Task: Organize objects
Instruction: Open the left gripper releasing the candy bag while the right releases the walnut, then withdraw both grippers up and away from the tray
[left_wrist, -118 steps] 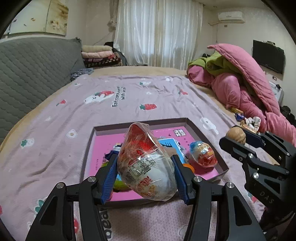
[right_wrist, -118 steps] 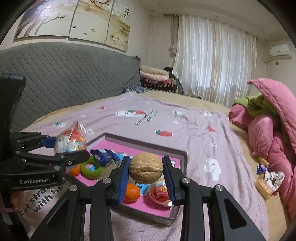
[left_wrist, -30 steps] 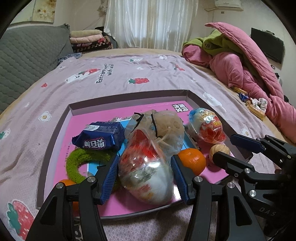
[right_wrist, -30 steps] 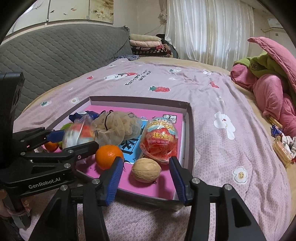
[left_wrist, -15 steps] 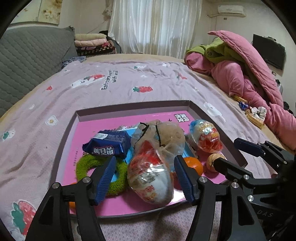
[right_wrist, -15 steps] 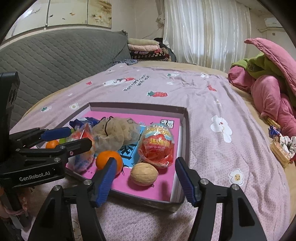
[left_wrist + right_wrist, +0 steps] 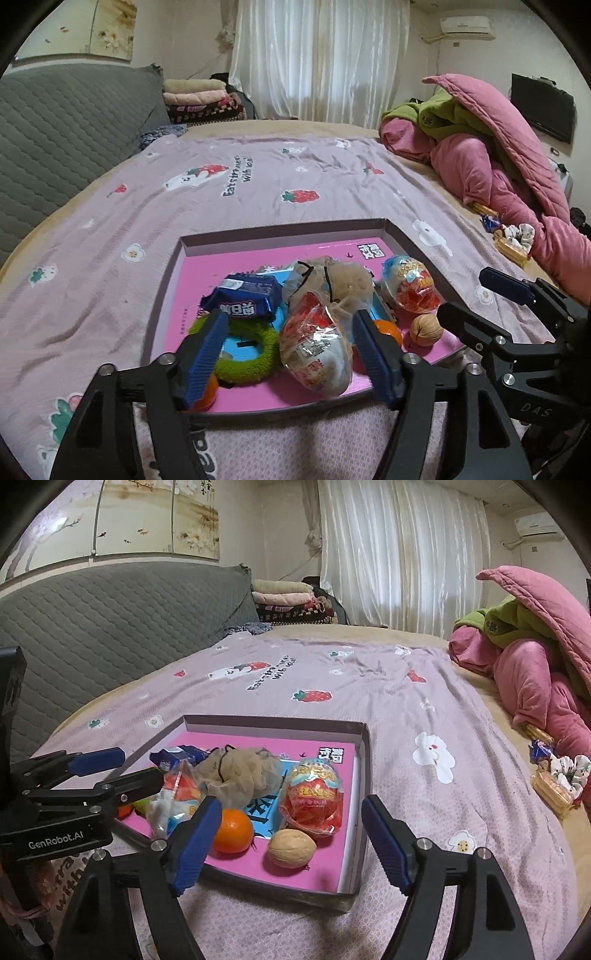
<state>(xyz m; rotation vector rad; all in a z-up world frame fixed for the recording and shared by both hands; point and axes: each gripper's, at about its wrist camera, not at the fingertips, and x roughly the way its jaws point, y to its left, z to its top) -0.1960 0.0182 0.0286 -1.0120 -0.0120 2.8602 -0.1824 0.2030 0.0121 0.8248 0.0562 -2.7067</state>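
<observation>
A shallow box with a pink floor (image 7: 207,280) (image 7: 364,775) lies on the bed. A wrapped red-and-white egg toy (image 7: 316,350) (image 7: 173,805) lies in it near the front rim, between the blue pads of my open left gripper (image 7: 291,354), which does not touch it. A walnut (image 7: 291,848) (image 7: 426,329) lies in the box's near right corner, just ahead of my open, empty right gripper (image 7: 291,845). The box also holds a second wrapped egg (image 7: 312,797), an orange (image 7: 232,830), a mesh bag (image 7: 240,771), a blue snack packet (image 7: 245,299) and a green ring (image 7: 247,350).
The box sits on a purple strawberry-print sheet (image 7: 258,184). Loose snacks and a scrunchie (image 7: 557,779) lie at the right beside a pink and green quilt pile (image 7: 535,657). A grey headboard (image 7: 110,627) runs along the left.
Both grippers opened and let go: the egg toy and the walnut now lie in the box. Both grippers have drawn back toward the box's front rim.
</observation>
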